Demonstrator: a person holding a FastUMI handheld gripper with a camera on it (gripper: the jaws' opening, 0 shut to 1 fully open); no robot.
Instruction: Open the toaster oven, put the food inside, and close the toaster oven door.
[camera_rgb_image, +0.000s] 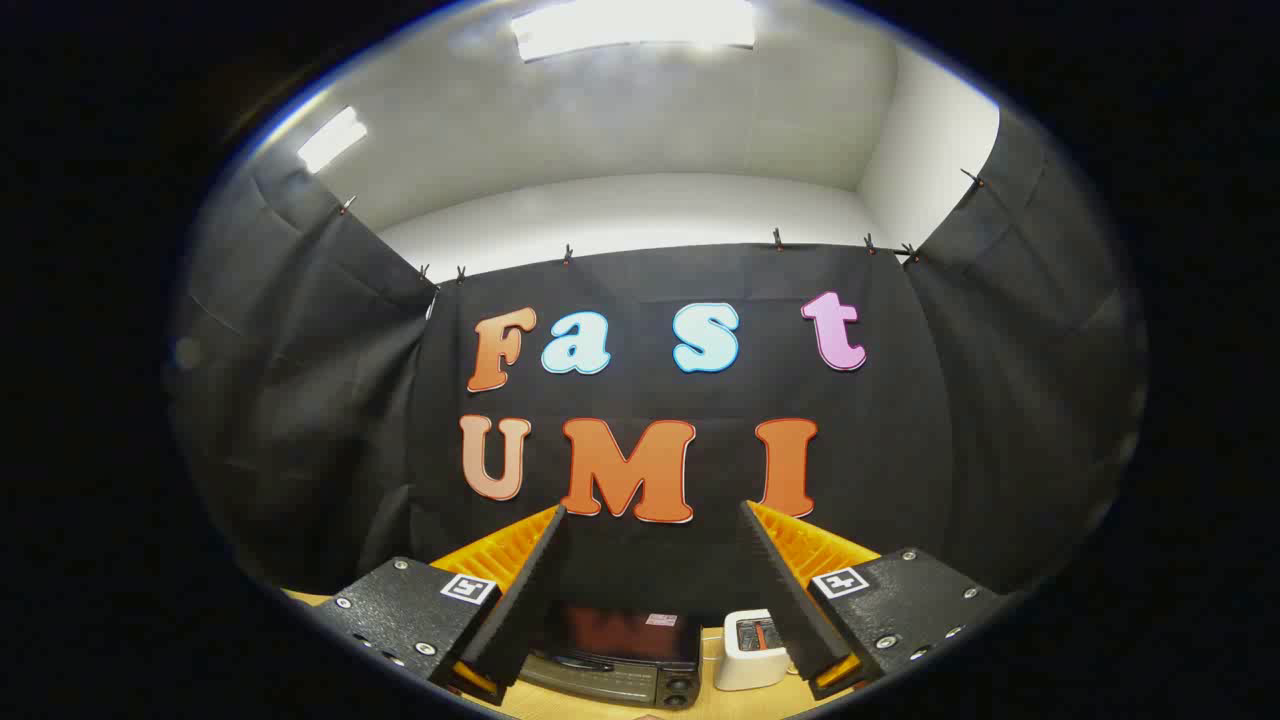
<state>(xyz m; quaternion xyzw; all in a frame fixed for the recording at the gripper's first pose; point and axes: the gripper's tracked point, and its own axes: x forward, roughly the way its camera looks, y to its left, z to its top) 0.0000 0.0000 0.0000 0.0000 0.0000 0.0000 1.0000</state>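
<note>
My gripper (652, 512) is held high and stands open, its two orange-backed black fingers (530, 590) spread wide with nothing between them. Far below, seen in the gap between the fingers, the dark toaster oven (620, 655) sits on a wooden table (610, 705) with its glass door closed. I cannot make out any food from here.
A small white toaster (752, 648) stands on the table just right of the toaster oven, partly behind my right finger. Black cloth walls close off the booth at the back and on both sides.
</note>
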